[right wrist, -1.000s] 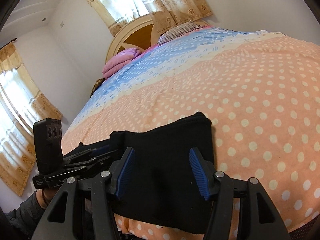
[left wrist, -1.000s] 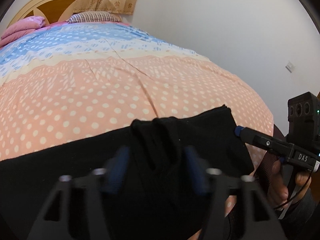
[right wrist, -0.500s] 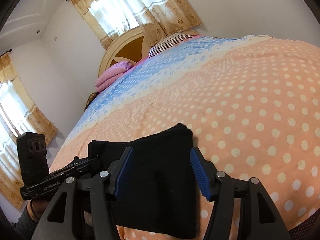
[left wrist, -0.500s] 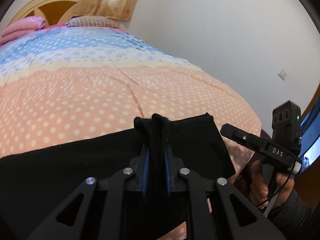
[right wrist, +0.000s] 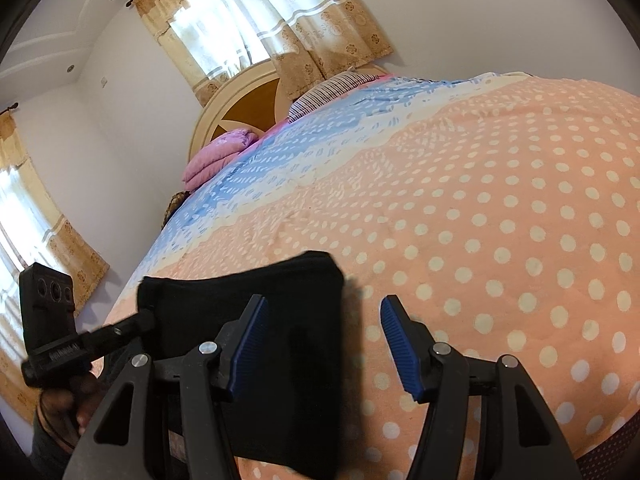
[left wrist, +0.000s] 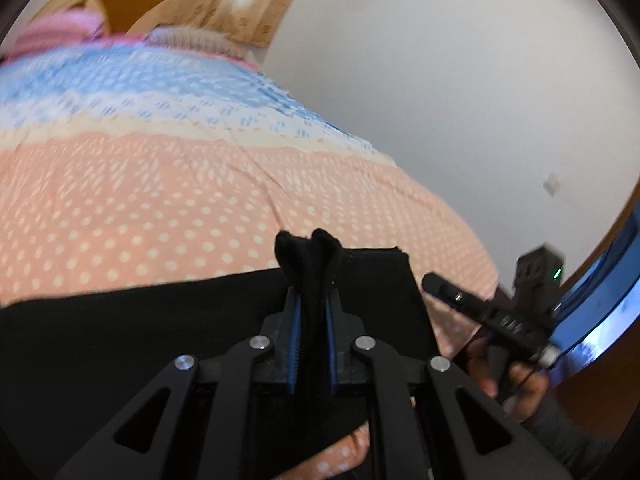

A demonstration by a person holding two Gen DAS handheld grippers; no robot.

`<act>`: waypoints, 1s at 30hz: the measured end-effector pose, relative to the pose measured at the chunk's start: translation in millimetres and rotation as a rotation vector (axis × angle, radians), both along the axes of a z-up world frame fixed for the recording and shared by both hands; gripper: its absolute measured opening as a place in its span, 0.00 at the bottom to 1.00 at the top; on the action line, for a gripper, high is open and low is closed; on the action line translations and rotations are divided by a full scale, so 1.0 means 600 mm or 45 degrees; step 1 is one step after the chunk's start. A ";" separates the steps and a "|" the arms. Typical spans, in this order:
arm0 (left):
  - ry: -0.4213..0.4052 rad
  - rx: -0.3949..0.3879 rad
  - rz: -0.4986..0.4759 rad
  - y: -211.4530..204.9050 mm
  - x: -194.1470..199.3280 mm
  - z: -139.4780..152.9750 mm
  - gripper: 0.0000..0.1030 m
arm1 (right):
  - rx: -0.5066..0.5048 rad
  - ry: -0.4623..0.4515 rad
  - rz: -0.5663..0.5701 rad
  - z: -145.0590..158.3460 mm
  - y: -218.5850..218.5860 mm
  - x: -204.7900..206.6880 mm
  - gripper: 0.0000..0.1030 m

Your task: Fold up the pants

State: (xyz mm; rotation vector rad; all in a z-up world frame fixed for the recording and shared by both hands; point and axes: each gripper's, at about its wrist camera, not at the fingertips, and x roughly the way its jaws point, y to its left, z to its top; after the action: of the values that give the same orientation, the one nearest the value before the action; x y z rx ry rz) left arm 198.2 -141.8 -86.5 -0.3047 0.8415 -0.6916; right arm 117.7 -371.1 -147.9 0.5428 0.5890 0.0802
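While left tongs (left wrist: 311,320) pinch pants (left wrist: 120,340) | right tongs (right wrist: 320,344) released

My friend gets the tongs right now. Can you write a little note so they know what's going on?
Left tongs: shut on a bunched fold of the black pants, near their corner.
Right tongs: open, holding nothing, poised over the pants' right edge, one blue finger over the bedspread.
Pants: lying on the dotted bedspread at the near edge of the bed, mostly flat.
Done: left grip taken.
Left to do: probably close the right tongs on the edge, then carry the cloth over to make the fold. No finished fold shows yet.
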 end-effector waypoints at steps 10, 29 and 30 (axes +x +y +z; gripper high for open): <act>0.197 -0.117 0.205 0.116 0.005 -0.031 0.11 | -0.074 -0.015 0.060 0.003 0.030 0.001 0.58; 0.241 -0.062 0.294 0.155 0.013 -0.105 0.13 | -0.327 0.058 0.505 -0.031 0.176 0.004 0.60; 0.220 -0.038 0.296 0.152 0.013 -0.106 0.15 | -0.334 0.066 0.512 -0.038 0.178 0.006 0.60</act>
State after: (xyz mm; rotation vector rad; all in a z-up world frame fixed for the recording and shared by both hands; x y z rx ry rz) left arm 205.8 -50.5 -149.8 -0.4864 0.9434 -0.4657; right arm 121.6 -264.6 -170.5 0.1664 0.7411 0.3645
